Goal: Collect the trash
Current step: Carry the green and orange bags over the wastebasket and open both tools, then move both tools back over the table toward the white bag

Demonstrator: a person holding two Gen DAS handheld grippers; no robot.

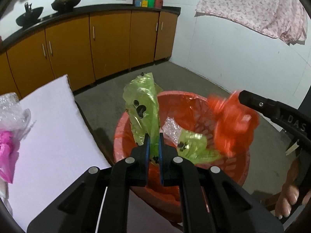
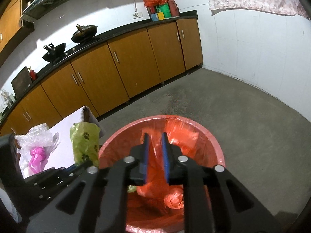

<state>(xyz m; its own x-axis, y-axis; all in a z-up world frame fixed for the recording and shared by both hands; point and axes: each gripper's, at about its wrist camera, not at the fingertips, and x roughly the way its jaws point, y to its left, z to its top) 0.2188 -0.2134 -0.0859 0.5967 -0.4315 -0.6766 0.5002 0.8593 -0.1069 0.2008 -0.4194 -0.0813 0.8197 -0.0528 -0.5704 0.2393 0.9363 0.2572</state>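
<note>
My left gripper (image 1: 154, 136) is shut on a light green plastic bag (image 1: 142, 104) with black paw prints and holds it over the red trash bin (image 1: 124, 136) lined with red plastic. The same bag shows in the right wrist view (image 2: 85, 143). Inside the bin lie another green bag (image 1: 191, 142) and a clear bubble wrap piece (image 1: 171, 128). My right gripper (image 2: 155, 136) is open over the bin (image 2: 215, 145); a crumpled red plastic bag (image 1: 233, 120) hangs blurred just below its tip, and red plastic (image 2: 174, 198) lies in the bin.
A white-topped table (image 1: 54, 128) stands left of the bin, with bubble wrap (image 2: 37, 136) and a pink plastic bag (image 2: 37, 155) on it. Orange kitchen cabinets (image 2: 126, 64) run along the back wall. A bare foot (image 1: 287, 198) is beside the bin.
</note>
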